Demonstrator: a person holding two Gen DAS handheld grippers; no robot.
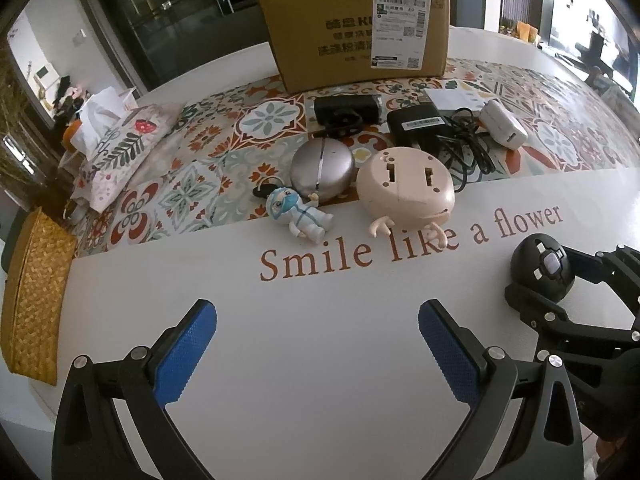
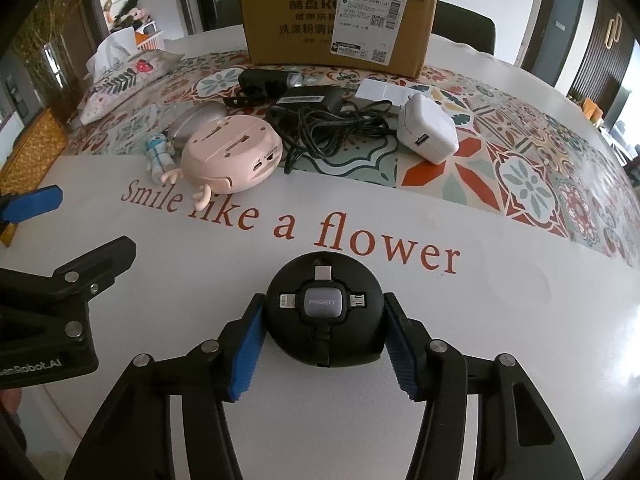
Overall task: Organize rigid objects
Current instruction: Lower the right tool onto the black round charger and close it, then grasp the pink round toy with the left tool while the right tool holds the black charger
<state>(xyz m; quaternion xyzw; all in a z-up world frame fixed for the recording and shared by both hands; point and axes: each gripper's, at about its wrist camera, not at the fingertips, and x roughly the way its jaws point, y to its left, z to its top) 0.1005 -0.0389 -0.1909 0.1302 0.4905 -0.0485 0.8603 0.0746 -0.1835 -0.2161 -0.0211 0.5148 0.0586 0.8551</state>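
My right gripper (image 2: 324, 316) is shut on a round black PISEN cable reel (image 2: 325, 312), its blue pads against both sides, low over the white table near me; the reel also shows in the left wrist view (image 1: 544, 266). My left gripper (image 1: 318, 320) is open and empty above the table's front. Beyond lie a pink round toy (image 1: 404, 188), a small masked figurine (image 1: 298, 214), a silver round case (image 1: 322, 168), black adapters with cords (image 1: 420, 122) and a white charger (image 2: 428, 132).
A cardboard box (image 2: 336, 12) stands at the back on the patterned cloth (image 2: 520, 152). A floral tissue pouch (image 1: 120, 144) and a woven basket (image 1: 32, 304) are at the left. The table edge curves close at the front left.
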